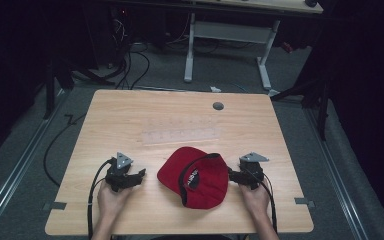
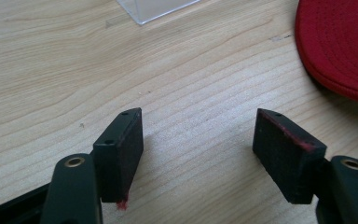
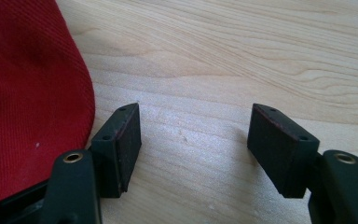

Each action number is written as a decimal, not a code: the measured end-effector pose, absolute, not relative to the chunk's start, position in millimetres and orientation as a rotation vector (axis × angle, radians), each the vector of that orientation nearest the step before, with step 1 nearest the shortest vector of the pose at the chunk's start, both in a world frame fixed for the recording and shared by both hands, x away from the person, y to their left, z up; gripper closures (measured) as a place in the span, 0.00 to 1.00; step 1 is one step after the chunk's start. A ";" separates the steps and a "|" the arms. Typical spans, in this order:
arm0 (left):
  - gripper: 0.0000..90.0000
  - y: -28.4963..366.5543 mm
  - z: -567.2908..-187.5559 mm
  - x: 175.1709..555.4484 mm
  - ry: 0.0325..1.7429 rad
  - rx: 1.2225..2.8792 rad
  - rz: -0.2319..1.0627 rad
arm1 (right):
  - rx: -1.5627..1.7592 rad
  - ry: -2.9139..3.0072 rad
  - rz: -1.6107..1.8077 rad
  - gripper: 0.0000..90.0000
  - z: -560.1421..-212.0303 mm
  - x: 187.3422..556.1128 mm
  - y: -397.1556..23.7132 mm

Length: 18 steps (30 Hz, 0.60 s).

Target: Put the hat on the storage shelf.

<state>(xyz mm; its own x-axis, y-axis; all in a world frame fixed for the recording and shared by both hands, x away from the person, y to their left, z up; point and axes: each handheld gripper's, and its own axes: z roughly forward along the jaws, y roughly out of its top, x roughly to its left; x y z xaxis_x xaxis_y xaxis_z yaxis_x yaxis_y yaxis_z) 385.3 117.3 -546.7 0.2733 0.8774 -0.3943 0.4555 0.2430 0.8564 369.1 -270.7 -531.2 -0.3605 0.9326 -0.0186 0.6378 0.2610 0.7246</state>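
**Red cap on table: handling notes**

**Left gripper** (image 1: 141,174): left of the cap, apart from it, low over the bare wood. Jaws stand apart with nothing between them; your left gripper view shows clean table between the pads (image 2: 127,149), with the cap's edge off to the upper right.

**Cap** (image 1: 196,176): the landmark. Red cloth, lying on the table (image 1: 130,115) near your edge, between the two grippers. A black-edged part with a light logo faces up in the high view; which end is the brim cannot be told for sure. A clear flat piece (image 1: 180,135) lies just beyond the cap.

- Weight: judged light; one gripper should lift it.
- Stiffness: the crown looks soft and will likely fold or collapse under a pinch; the brim is likely stiffer and would hold its shape.
- Surface: ribbed fabric, so probably not slippery against the pads.
- Fragility: low; creasing is the main risk.
- Where to hold: pinch a thin edge, either brim or rim, rather than the domed cloth. If you must keep its shape, take one edge on each side.

**Right gripper** (image 1: 232,175): right of the cap, just beside its edge. Jaws apart and empty; your right gripper view shows the red cloth (image 3: 28,84) beside the left-hand pad, not between the two.
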 end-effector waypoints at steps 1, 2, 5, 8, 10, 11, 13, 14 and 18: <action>0.37 117.6 -546.8 385.3 1.354 1.389 0.461 | 1.422 2.091 0.882 0.39 -531.2 369.1 -270.7; 0.37 117.6 -546.8 385.3 1.354 1.389 0.461 | 1.421 2.091 0.882 0.39 -531.2 369.1 -270.7; 0.36 117.5 -546.9 385.1 1.354 1.389 0.461 | 1.422 2.091 0.882 0.39 -531.2 369.1 -270.7; 0.35 117.4 -546.9 385.0 1.357 1.390 0.461 | 1.423 2.090 0.882 0.39 -531.2 369.0 -270.6; 0.34 117.4 -546.9 385.1 1.358 1.389 0.462 | 1.423 2.090 0.882 0.39 -531.2 369.0 -270.6; 0.34 117.4 -546.9 385.1 1.358 1.389 0.462 | 1.423 2.090 0.882 0.39 -531.2 369.0 -270.6; 0.34 117.4 -546.9 385.0 1.357 1.391 0.461 | 1.422 2.091 0.881 0.39 -531.2 369.0 -270.6; 0.34 117.4 -546.9 385.0 1.357 1.391 0.461 | 1.422 2.091 0.881 0.38 -531.2 369.0 -270.5; 0.33 117.5 -546.9 385.0 1.358 1.394 0.461 | 1.405 2.105 0.884 0.37 -531.3 368.6 -270.3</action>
